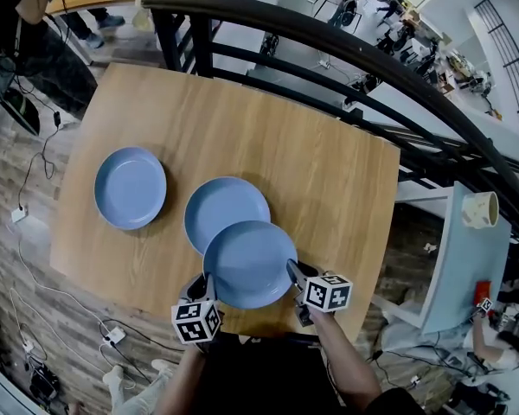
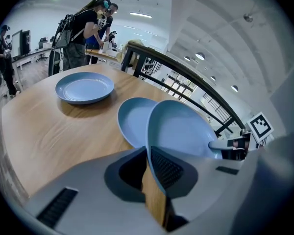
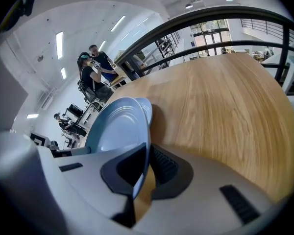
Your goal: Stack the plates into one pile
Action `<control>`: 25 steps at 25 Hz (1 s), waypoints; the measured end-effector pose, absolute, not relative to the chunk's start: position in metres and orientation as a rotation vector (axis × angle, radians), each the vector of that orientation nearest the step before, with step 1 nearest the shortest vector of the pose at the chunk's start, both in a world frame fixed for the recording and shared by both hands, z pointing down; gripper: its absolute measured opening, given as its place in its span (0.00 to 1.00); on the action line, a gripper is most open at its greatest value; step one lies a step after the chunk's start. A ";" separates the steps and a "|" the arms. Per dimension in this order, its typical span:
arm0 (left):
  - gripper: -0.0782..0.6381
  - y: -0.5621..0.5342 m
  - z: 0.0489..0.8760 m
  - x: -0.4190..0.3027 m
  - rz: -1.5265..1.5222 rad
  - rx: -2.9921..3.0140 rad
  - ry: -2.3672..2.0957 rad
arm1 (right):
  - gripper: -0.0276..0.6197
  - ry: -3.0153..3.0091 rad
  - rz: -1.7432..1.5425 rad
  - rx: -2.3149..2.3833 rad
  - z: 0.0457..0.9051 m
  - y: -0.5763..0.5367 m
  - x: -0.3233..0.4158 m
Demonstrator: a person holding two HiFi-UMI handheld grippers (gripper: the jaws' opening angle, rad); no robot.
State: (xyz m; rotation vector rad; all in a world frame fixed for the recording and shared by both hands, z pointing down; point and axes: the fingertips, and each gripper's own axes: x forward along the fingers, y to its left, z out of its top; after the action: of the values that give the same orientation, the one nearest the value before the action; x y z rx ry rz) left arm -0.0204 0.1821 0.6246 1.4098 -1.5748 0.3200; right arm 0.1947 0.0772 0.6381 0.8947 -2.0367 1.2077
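Three round blue plates: nearest plate at 6 o'clock overlaps centre plate; far plate lies flat at 9 o'clock.

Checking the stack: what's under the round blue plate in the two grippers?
Beneath the held blue plate lies the near edge of a second round blue plate on the wooden table; whether they touch cannot be seen.
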 end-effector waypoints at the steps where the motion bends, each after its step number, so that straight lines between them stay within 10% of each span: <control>1: 0.17 0.182 0.625 -0.025 0.318 1.406 -1.577 | 0.10 -2.038 1.205 0.890 0.638 0.077 0.190; 25: 0.17 0.153 0.631 -0.089 0.322 1.399 -1.552 | 0.10 -2.014 1.194 0.882 0.640 0.049 0.126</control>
State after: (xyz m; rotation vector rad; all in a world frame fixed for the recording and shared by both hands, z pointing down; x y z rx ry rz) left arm -0.0887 0.1527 0.6314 1.3988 -1.5517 0.3220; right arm 0.1264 0.0489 0.6398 0.8824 -2.0142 1.1942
